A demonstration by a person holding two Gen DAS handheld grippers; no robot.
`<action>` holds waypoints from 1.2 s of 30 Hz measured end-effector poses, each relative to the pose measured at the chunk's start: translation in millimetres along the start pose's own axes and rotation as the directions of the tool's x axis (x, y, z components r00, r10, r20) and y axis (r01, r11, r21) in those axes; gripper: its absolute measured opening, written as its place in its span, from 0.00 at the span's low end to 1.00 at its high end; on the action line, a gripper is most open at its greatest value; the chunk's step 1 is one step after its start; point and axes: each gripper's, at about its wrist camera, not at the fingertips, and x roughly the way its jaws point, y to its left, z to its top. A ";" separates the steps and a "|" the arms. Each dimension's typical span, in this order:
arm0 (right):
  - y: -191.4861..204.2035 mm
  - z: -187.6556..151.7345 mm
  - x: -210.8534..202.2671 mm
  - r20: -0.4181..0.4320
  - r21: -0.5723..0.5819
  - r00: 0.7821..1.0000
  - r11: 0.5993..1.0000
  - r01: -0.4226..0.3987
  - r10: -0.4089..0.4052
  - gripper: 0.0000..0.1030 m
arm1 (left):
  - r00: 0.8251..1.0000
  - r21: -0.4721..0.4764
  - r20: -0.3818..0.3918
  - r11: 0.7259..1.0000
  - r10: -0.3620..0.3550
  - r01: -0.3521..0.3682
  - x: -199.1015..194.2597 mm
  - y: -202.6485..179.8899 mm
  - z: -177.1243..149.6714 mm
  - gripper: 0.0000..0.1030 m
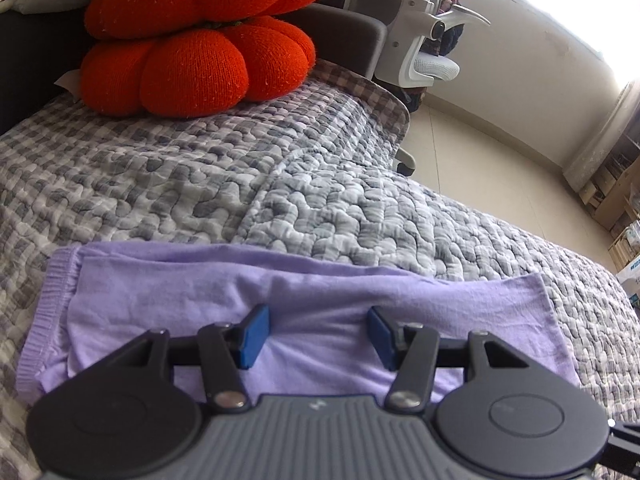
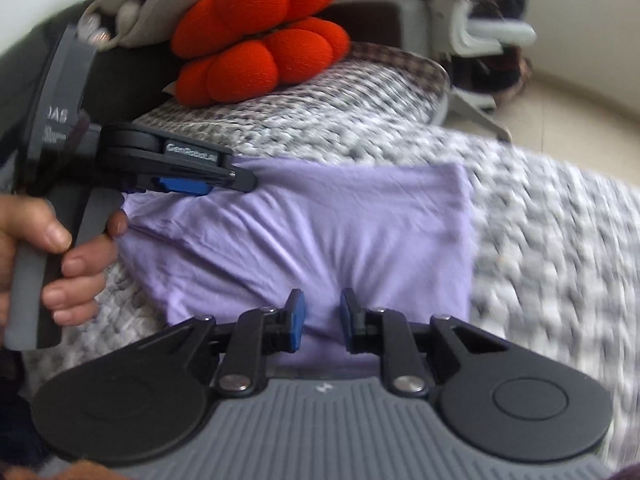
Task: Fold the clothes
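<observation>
A lilac garment point(image 1: 224, 300) lies folded into a flat rectangle on the grey checked quilt point(image 1: 320, 184); its ribbed hem is at the left end. My left gripper point(image 1: 318, 330) hovers low over the garment's near edge, open, its blue pads point(image 1: 254, 332) wide apart with only flat cloth under them. In the right wrist view the same garment point(image 2: 320, 224) fills the middle. My right gripper point(image 2: 323, 318) is over its near edge, open with a narrower gap and nothing pinched. The left gripper point(image 2: 224, 182), held by a hand point(image 2: 68, 260), is side-on over the garment's far left corner.
An orange pumpkin-shaped cushion point(image 1: 192, 44) sits at the far end of the bed, with pale pillows point(image 2: 160, 4) behind it. A white office chair point(image 1: 424, 40) stands past the bed's right edge on beige floor point(image 1: 480, 160). Shelves point(image 1: 624, 208) line the far right wall.
</observation>
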 end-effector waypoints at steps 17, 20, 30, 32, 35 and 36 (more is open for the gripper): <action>-11.5 4.1 -19.4 0.134 0.088 0.984 0.990 0.106 -0.117 0.27 | 0.999 0.049 0.031 0.999 -0.014 0.013 -28.3 -20.8 -3.4 0.58; -10.9 5.5 -8.3 0.102 0.067 0.988 0.992 0.106 -0.113 0.27 | 0.999 0.100 0.032 0.995 -0.009 0.006 -24.8 -33.6 -9.8 0.59; -21.0 3.6 -2.7 0.018 0.071 0.993 0.991 0.113 -0.114 0.28 | 0.996 0.194 0.007 0.978 0.084 -0.084 -12.4 -50.1 -24.6 0.65; -20.3 2.8 -2.8 0.017 0.073 0.993 0.991 0.113 -0.114 0.29 | 0.996 0.186 0.004 0.979 0.088 -0.088 -12.9 -49.8 -24.1 0.66; -17.6 2.9 -2.5 0.016 0.064 0.993 0.991 0.118 -0.119 0.29 | 0.995 0.189 0.007 0.977 0.103 -0.102 -14.7 -52.1 -24.9 0.68; -17.2 3.1 -2.7 0.016 0.065 0.993 0.991 0.118 -0.119 0.30 | 0.994 0.192 0.007 0.975 0.109 -0.108 -15.0 -52.9 -25.4 0.73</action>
